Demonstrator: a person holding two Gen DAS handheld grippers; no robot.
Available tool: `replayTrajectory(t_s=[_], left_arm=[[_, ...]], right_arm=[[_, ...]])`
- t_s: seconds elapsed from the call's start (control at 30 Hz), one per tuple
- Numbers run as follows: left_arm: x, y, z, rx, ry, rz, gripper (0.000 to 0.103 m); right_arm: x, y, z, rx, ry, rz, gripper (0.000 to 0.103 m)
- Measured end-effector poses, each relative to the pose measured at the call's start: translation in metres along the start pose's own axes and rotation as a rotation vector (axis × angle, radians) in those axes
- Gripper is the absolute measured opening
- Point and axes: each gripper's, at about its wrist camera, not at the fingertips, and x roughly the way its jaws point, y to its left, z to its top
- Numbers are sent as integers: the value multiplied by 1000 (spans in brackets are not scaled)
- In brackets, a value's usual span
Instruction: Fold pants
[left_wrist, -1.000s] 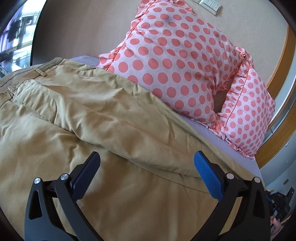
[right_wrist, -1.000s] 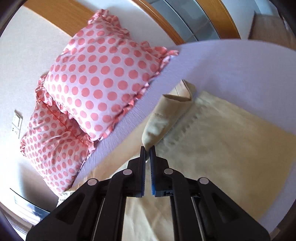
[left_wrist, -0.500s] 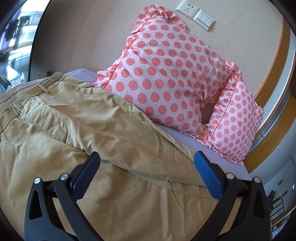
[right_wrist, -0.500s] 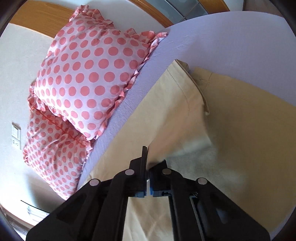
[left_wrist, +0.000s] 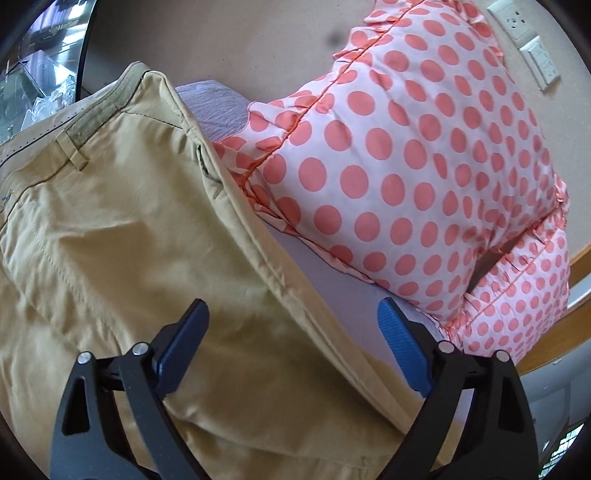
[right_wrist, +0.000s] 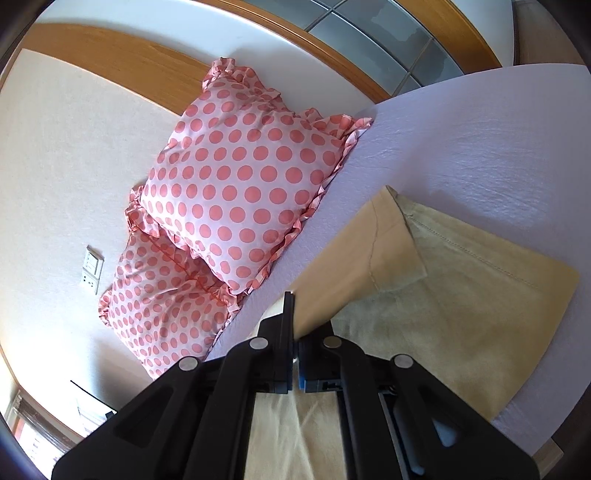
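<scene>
Tan pants (left_wrist: 122, 236) lie on a lilac bed sheet (left_wrist: 332, 284), waistband at the upper left of the left wrist view. My left gripper (left_wrist: 291, 343) is open, its blue pads straddling the pants' far side seam without gripping it. In the right wrist view my right gripper (right_wrist: 295, 332) is shut on the edge of a pant leg (right_wrist: 354, 273), lifting that leg off the lower leg (right_wrist: 461, 314), which lies flat with its hem to the right.
Two pink polka-dot pillows (left_wrist: 424, 166) lean on the wall behind the pants; they also show in the right wrist view (right_wrist: 240, 184). Wall sockets (right_wrist: 92, 271) and a wooden headboard trim (right_wrist: 129, 62) sit behind. Bare sheet (right_wrist: 480, 147) lies beyond the hems.
My left gripper has moved toward the pants' far edge near the pillows, staying open. My right gripper, still shut on the leg edge, has lifted and pulled back, flattening out the leg.
</scene>
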Motion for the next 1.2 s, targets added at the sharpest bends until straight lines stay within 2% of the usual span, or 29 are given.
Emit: replayTrajectory(t_s=[0.03,0.1,0.17,0.27,0.37,0.47,0.57,0.67,0.83,0.93,1.03,1.07,1.1,1.13,1.17,1.2], left_arm=[[7,1,6,-6,7,8,69],[16,6,13,-11,48,14,3],[3,12,7,-6,42,4,3],[-52,17,-23,73,-48,-6,3],[-123,41,-75,97,-118,-55,3],[-163,77,-131,84,-109,-53,4],[-173,110,-176,35,-76,-18,4],[-174,127,-200,6,-67,-13,4],[-184,126,-210,47,-115,-17,4],[-186,130,-212,41,-112,-39,4],[-185,134,-215,42,-104,-51,6],[-186,135,-216,44,-106,-57,8],[-188,135,-217,45,-109,-66,10],[-190,134,-217,48,-113,-74,11],[-194,134,-218,53,-120,-77,17],[-197,134,-219,59,-130,-79,26]], right_arm=[[0,0,0,0,-2,6,1],[-2,1,0,1,-5,14,1],[-6,2,0,-1,-9,21,1],[-18,2,1,-12,-30,14,1],[-31,-5,-1,-11,-50,-21,1],[-41,-18,-6,-7,-47,-75,2],[-46,-35,-14,14,-29,-130,2],[-48,-47,-21,33,-22,-157,2],[-54,-51,-24,33,-24,-162,2],[-57,-53,-24,36,-23,-177,2],[-58,-48,-26,1,-22,-248,4],[-61,-46,-27,-15,-37,-275,8],[-66,-43,-28,-32,-63,-316,23],[-71,-42,-28,-49,-90,-348,49],[-75,-40,-28,-66,-119,-368,56],[-78,-40,-28,-80,-139,-380,58]])
